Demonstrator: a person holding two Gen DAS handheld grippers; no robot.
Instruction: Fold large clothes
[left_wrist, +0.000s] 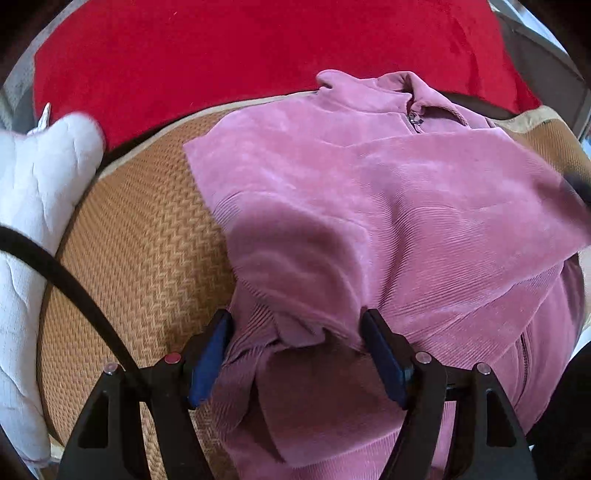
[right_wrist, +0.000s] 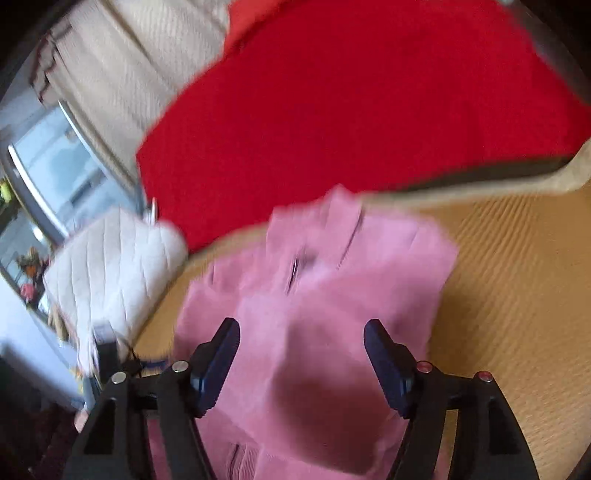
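Observation:
A pink corduroy jacket (left_wrist: 369, 206) lies on a woven tan mat (left_wrist: 140, 258), collar and zip at the far end, one sleeve folded across its front. My left gripper (left_wrist: 297, 332) hangs open low over the near left part. A sleeve cuff (left_wrist: 303, 325) lies bunched between its blue pads, which do not press on it. The right wrist view is blurred. There my right gripper (right_wrist: 301, 339) stands open above the jacket (right_wrist: 332, 295), nothing held between its fingers.
A red blanket (left_wrist: 258, 48) covers the surface behind the mat. A white quilted pillow (left_wrist: 44, 184) lies at the mat's left edge, with a black cable (left_wrist: 55, 266) crossing it. In the right wrist view a window (right_wrist: 55, 166) and beige curtain (right_wrist: 147, 55) are at left.

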